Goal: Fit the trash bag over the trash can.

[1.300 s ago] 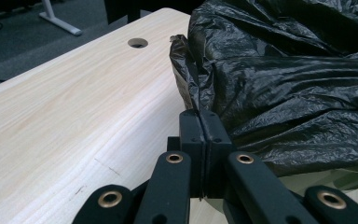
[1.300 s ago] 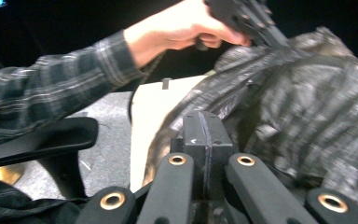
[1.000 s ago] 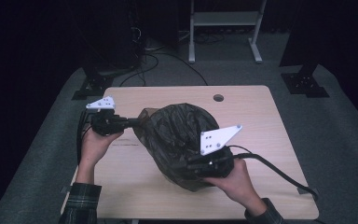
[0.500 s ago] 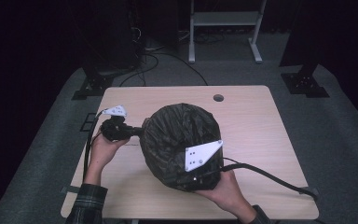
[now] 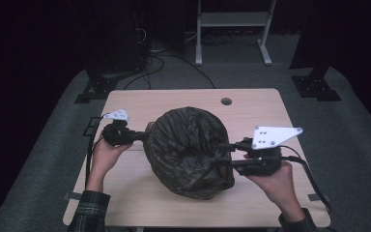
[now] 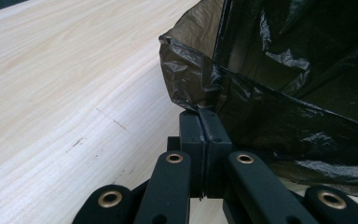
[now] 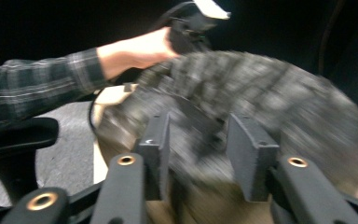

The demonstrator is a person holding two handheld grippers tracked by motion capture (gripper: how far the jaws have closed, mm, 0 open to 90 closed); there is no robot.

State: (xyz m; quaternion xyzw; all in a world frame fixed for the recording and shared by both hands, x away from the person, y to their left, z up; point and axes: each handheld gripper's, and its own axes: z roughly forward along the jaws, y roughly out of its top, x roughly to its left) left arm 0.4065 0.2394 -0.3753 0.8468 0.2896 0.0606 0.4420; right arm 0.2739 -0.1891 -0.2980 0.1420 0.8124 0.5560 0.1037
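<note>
Bag: big crinkly black plastic bag (image 5: 188,150) sits puffed up on the light wooden surface (image 5: 251,106).
Left gripper (image 5: 142,137): pinches the bag's edge tight.
Right gripper (image 5: 222,154): jaws just opening, apart, bag edge loose between them.

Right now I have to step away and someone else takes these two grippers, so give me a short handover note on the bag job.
Left gripper: shut on the rim of the black plastic bag, at the bag's left side.
Right gripper: jaws have just been opening and stand apart, with the bag's right edge in front of them; nothing pinched.
Bag: puffed up in the middle of the wooden table.
Done: bag shaken open into a rounded shape, one side still pinned.
Left: probably regrip the right side and finish spreading or flattening the bag. The right gripper view is blurred, so check for contact there first.
</note>
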